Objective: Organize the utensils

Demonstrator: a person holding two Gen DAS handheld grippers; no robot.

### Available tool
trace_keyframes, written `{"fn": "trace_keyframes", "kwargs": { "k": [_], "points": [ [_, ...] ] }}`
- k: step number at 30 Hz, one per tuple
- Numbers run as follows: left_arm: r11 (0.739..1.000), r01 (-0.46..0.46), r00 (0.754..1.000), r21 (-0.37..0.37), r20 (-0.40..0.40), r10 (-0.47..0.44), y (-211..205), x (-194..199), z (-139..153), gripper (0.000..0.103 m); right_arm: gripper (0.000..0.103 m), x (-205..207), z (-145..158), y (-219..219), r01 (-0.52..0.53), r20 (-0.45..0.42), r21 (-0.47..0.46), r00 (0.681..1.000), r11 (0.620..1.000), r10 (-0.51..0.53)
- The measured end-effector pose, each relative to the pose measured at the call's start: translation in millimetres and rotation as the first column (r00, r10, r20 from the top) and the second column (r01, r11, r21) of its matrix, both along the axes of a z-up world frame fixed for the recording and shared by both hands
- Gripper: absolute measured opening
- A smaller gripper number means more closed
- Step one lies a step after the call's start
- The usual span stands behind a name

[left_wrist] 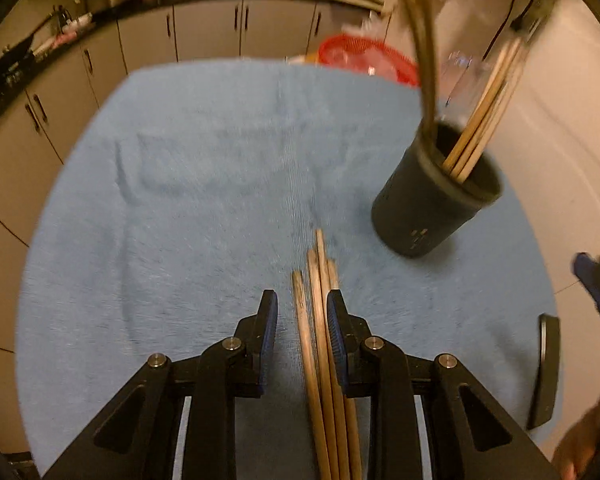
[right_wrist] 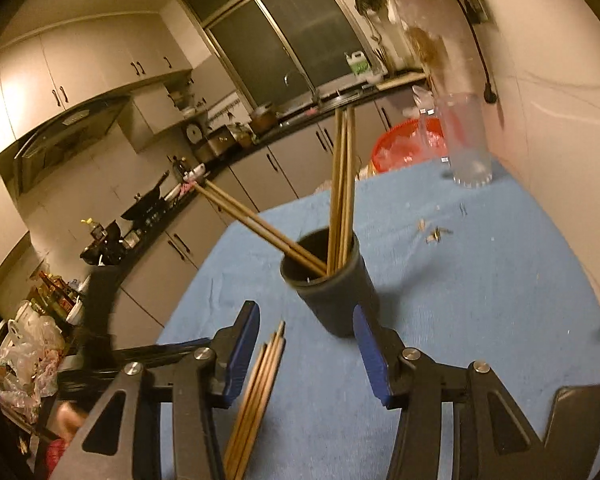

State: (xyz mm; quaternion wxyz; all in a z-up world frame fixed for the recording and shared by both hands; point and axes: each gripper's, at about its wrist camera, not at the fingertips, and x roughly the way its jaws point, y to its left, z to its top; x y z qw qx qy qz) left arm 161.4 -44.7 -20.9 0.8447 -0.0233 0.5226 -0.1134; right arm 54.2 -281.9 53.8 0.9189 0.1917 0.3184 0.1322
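Left gripper (left_wrist: 302, 312) parted, bundle of loose chopsticks (left_wrist: 320, 340) lies between jaws on blue towel (left_wrist: 160, 200); sticks hug right finger, whether pads press, cannot tell. Long axis of bundle runs near-to-far, along fingers. Dark cup (left_wrist: 432, 204) stands far-right of left gripper, already holding other chopsticks (left_wrist: 480, 128) leaning out.

Right gripper (right_wrist: 306, 344) released, nothing held; cup (right_wrist: 332, 288) just beyond, toward its right finger. Left one is nearer to bundle, likely to take it; then move goes far-right and up to cup mouth.

One dark cup (right_wrist: 332, 288) – one clear glass (right_wrist: 466, 140) – one red basket (right_wrist: 400, 144) – roughly four loose chopsticks (left_wrist: 320, 320).
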Motion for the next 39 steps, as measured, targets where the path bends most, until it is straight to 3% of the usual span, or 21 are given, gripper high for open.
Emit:
{"fn": "trace_keyframes", "kwargs": {
  "k": [5,12,15,16,18,20,21,23,27,32,34,39],
  "points": [
    [0.999,0.017,0.998,0.028,-0.055,-0.016,-11.9,12.7,-33.2,0.03,0.052,1.6,-4.9,4.3,-0.01,-0.019,-0.011,1.0,1.0,0.01],
    [0.995,-0.041,0.999,0.089,-0.032,0.044,23.9,-5.4,-34.5,0.023,0.052,15.1,-16.0,28.7,-0.067,-0.065,-0.042,0.996,0.997,0.064],
    [0.993,-0.099,0.994,0.068,-0.037,0.102,60.6,-22.7,-33.3,0.023,0.047,24.3,-28.0,45.0,-0.115,-0.112,-0.047,0.988,0.992,0.109],
    [0.991,-0.121,0.992,0.057,-0.037,0.123,72.5,-28.9,-33.0,0.023,0.041,29.2,-33.0,52.2,-0.131,-0.138,-0.06,0.983,0.99,0.122],
    [0.989,-0.148,0.988,0.022,-0.045,0.148,92.2,-39.1,-33.0,0.022,0.04,36.7,-40.2,64.4,-0.157,-0.169,-0.068,0.975,0.985,0.144],
    [0.985,-0.167,0.985,-0.038,-0.049,0.165,107.6,-46.4,-31.3,0.017,0.036,46.5,-47.9,81.2,-0.189,-0.194,-0.084,0.966,0.978,0.17],
    [0.983,-0.173,0.984,-0.058,-0.046,0.171,113.9,-48.8,-31.4,0.007,0.033,51.7,-52.5,90.1,-0.201,-0.212,-0.098,0.961,0.975,0.177],
    [0.977,-0.199,0.98,-0.075,-0.041,0.197,128.1,-54.2,-31.7,0.006,0.022,62.3,-63.3,105.0,-0.223,-0.248,-0.112,0.95,0.968,0.19],
    [0.973,-0.202,0.979,-0.112,-0.049,0.197,141.9,-58.9,-34.6,0.006,0.022,78.8,-86.6,122.3,-0.212,-0.321,-0.174,0.936,0.962,0.148],
    [0.971,-0.186,0.982,-0.151,-0.058,0.179,140.9,-68.9,-34.3,0.006,0.022,88.6,-104.1,135.1,-0.225,-0.36,-0.209,0.923,0.952,0.139],
    [0.97,-0.183,0.982,-0.162,-0.065,0.175,141.2,-70.5,-33.6,0.006,0.021,88.6,-105.7,143.7,-0.222,-0.355,-0.272,0.927,0.936,0.117],
    [0.967,-0.185,0.982,-0.176,-0.063,0.177,141.9,-67.1,-33.8,0.006,0.02,86.4,-107.9,141.3,-0.229,-0.377,-0.273,0.919,0.934,0.115]
  ]
}}
